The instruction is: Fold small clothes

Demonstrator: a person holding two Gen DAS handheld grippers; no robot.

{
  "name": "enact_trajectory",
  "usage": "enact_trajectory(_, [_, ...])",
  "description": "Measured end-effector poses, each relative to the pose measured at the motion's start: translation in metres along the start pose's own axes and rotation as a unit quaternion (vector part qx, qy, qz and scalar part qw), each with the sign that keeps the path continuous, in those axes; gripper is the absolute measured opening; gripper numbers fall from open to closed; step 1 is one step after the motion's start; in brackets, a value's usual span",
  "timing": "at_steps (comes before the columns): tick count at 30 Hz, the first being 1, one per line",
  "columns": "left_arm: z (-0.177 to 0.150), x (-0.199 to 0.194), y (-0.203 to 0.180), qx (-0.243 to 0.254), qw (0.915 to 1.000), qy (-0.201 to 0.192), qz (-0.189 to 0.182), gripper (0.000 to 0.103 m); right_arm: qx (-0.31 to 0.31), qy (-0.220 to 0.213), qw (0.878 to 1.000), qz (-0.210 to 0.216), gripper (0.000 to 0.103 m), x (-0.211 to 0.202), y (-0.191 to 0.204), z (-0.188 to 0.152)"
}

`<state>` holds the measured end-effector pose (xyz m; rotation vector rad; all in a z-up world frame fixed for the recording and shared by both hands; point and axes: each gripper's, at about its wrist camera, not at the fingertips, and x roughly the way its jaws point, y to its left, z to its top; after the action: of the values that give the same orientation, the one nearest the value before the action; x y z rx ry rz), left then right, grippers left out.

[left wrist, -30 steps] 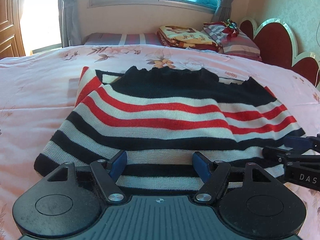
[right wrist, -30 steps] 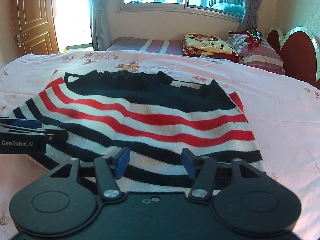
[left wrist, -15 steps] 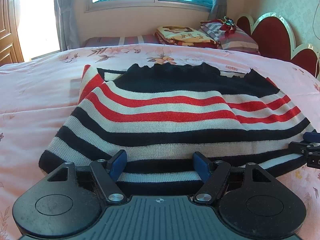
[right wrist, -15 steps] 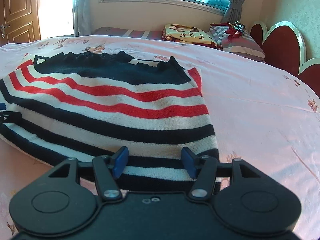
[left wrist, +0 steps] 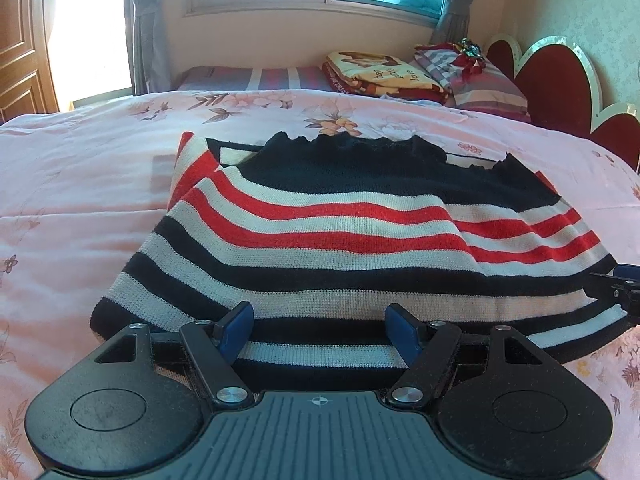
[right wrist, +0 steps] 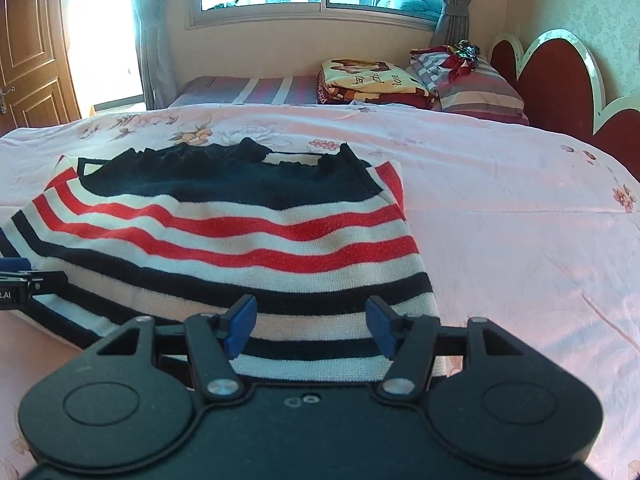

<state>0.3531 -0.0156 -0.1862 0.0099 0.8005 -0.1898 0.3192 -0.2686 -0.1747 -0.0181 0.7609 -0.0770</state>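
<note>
A pink floral bedspread is lit by a bedroom window, and a striped sweater is spread flat on it, dark neckline farthest away. The left gripper and the right gripper are held wide apart over the near hem, nothing clasped. A fold seems about to be started; next, the hem must be pinched at both corners.

"love" on folded blanket; ".AI" on left gripper
</note>
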Motion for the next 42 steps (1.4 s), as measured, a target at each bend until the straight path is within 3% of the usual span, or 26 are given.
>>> enact_trajectory(11, [0.011, -0.004, 0.008, -0.017, 0.9998, -0.008, 0.011, 0.072, -0.007, -0.002, 1.0, 0.024, 0.061, 0.006, 0.026, 0.014])
enact_trajectory(18, [0.003, 0.008, 0.018, -0.02, 0.9997, 0.003, 0.012, 0.072, -0.01, 0.02, 1.0, 0.002, 0.067, 0.019, 0.032, 0.017])
enact_trajectory(25, [0.003, 0.009, 0.014, -0.01, 0.9998, 0.006, 0.016, 0.074, 0.013, 0.048, 0.999, -0.01, 0.068, 0.035, 0.025, 0.011])
enact_trajectory(42, [0.004, 0.01, 0.01, -0.006, 0.9998, 0.008, 0.017, 0.078, 0.025, 0.043, 0.999, -0.005, 0.073, 0.034, 0.018, 0.009])
